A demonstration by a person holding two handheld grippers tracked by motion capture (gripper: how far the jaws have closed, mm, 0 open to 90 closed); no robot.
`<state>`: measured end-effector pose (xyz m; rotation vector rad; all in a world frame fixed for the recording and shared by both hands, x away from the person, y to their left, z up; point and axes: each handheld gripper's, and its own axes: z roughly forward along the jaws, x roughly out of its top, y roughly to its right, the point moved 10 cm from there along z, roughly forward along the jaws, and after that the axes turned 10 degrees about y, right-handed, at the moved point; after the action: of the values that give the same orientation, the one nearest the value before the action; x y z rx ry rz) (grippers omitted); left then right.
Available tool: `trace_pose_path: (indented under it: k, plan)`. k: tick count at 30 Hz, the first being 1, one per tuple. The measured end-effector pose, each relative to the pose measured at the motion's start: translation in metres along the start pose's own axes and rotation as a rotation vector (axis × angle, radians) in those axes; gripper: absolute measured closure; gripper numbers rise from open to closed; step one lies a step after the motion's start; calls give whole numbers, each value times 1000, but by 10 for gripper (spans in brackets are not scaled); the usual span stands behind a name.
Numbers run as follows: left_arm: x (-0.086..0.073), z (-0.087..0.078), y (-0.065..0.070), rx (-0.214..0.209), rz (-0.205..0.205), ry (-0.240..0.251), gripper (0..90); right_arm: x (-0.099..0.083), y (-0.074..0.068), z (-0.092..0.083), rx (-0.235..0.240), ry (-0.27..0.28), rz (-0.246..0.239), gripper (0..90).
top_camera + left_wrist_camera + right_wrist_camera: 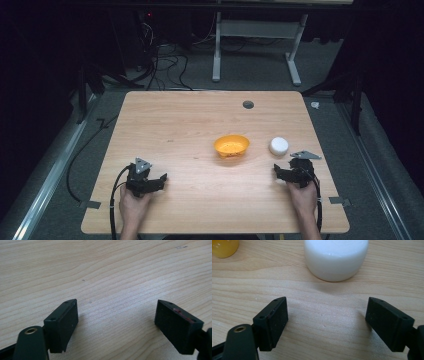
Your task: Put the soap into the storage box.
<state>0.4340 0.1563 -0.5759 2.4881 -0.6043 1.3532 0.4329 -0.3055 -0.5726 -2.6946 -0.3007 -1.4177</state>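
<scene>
High view | left claw (161,179) low on table (190,125), gaping | right claw (276,171) gaping, apparently just short of white cup (278,145)

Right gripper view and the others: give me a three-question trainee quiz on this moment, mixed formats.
1. True or false: the right gripper has its jaws shut on the white cup.
2. Which object sits nearer the right gripper: A) orange bowl B) white cup C) both equally?
3. Fill in: between the left gripper jaws lies bare ____.

Key: 1 false, the jaws are open, short of the cup; 2 B; 3 table.
</scene>
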Motion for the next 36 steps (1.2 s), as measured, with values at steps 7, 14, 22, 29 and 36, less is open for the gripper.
trace_pose_path:
  k: [7,14,22,29,36]
  plan:
    - [0,0,0,0,0,0,197,0,-1,0,6,-1,2,188]
    - [0,0,0,1,0,0,197,-1,-3,0,17,-4,-8,168]
    - [0,0,0,1,0,0,197,-1,-2,-3,23,6,7,191]
    - [0,0,0,1,0,0,197,3,1,-6,32,25,15,188]
    - [0,0,0,1,-1,0,197,16,2,-7,47,49,29,172]
